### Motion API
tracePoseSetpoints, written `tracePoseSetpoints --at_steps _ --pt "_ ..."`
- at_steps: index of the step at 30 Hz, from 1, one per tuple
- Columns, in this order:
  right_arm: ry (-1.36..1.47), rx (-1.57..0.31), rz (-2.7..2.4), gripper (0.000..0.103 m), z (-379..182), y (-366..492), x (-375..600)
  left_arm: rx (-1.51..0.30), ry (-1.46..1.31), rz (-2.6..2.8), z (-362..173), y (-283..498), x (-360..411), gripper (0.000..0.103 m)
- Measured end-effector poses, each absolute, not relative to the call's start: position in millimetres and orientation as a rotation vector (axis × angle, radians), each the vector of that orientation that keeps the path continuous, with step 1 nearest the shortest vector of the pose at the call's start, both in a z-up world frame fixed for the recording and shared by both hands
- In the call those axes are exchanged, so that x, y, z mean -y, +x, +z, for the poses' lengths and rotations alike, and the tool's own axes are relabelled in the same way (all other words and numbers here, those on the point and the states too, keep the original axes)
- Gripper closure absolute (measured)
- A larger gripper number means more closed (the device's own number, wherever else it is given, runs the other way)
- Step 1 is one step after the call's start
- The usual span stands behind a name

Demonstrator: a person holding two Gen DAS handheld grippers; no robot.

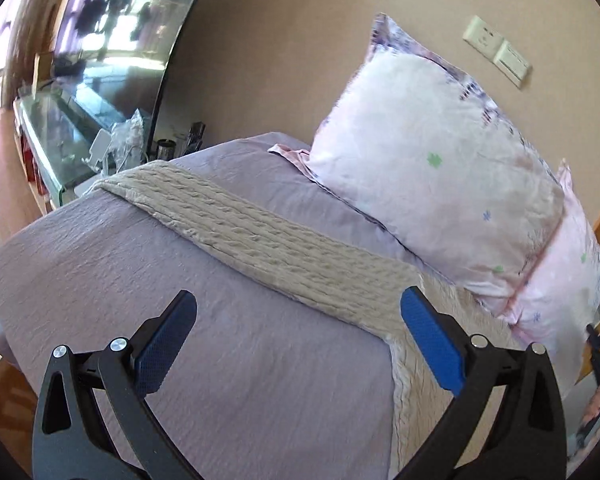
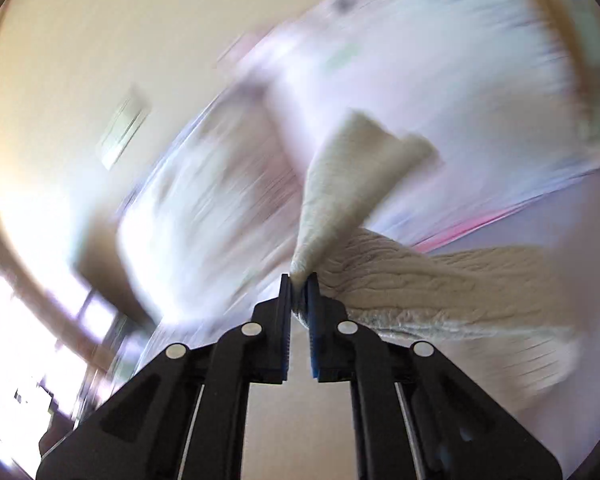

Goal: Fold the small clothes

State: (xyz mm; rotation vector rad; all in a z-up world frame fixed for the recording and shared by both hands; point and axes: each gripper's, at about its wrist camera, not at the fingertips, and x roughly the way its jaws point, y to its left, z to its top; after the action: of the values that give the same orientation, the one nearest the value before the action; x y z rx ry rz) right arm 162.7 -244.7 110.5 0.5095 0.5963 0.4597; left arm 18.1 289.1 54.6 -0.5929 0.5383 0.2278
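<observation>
A cream cable-knit garment lies stretched in a long band across the lilac bed sheet. My left gripper is open and empty, hovering above the sheet with its right finger over the garment's near part. In the right wrist view, my right gripper is shut on a bunched corner of the same knit garment and holds it lifted; a flap of it sticks up beyond the fingertips. That view is blurred by motion.
Two floral pink-white pillows lean against the beige wall at the head of the bed. A glass-topped side table with bags and small items stands beyond the bed's far left corner. Wall sockets are above the pillows.
</observation>
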Motion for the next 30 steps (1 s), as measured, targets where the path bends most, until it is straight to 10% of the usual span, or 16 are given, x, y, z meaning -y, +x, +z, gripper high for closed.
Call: tracePoseSetpoints --at_steps 7,18,23,30 --pt "0.39 -0.713 0.629 0.031 85 158 160 -0.581 -0.812 0.262 27 34 -351 0.001" --pt "0.476 -0.634 0.323 0.022 75 121 308 -0.553 -1.164 0.351 -8 59 -442 0.042" --pt "0.498 -0.608 0.285 0.019 73 99 332 -0.558 -1.276 0.399 -25 60 -472 0.091" --pt "0.516 -0.583 0.251 0.019 67 84 360 -0.539 -0.869 0.281 67 107 -396 0.096"
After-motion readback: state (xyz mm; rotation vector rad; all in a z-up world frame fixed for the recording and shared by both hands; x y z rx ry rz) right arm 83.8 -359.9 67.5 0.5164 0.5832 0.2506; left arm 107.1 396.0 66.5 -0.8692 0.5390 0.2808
